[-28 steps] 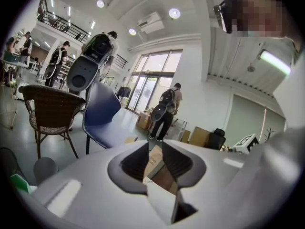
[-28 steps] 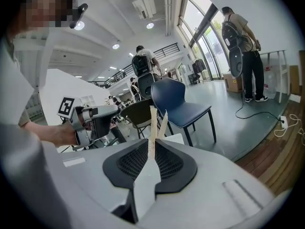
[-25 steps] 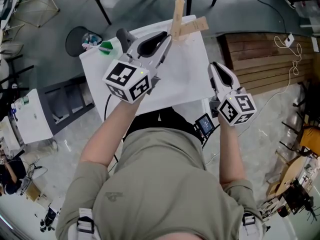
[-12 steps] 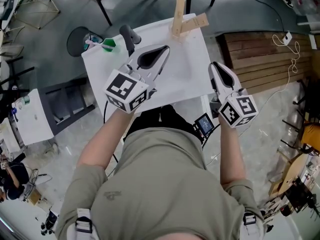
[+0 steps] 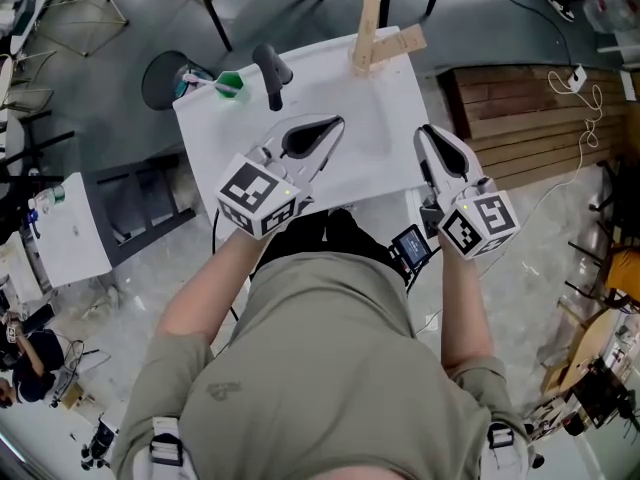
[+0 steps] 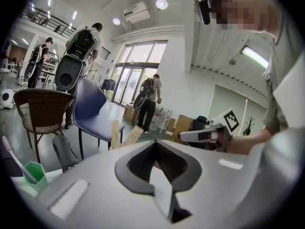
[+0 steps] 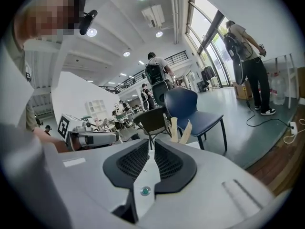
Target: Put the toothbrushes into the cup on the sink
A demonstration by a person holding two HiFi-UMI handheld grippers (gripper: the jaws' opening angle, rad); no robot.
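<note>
The small green plastic cup [image 5: 230, 83] is seen at the far left corner of the white rectangular sink top [image 5: 200, 143], just left of the dark grey tap [image 5: 272, 73]. One white toothbrush [image 5: 196, 78] is already stood in it, its long axis tilted out of the cup toward the left edge. No other toothbrush can be made out on the sink (any that remain are outside these views).

The left gripper [image 5: 333, 125] is held over the near middle of the sink with its jaws pressed together and nothing between them. The cup is found ahead of it and to its left, with the tap between the two. The right gripper [image 5: 425, 134] is held at the sink's right edge, well apart from the cup. Its jaws are drawn together save for a thin slit, and nothing is carried in them.

The left hand is therefore judged the nearer, and any reach to the cup would be made forward and leftward past the tap.
</note>
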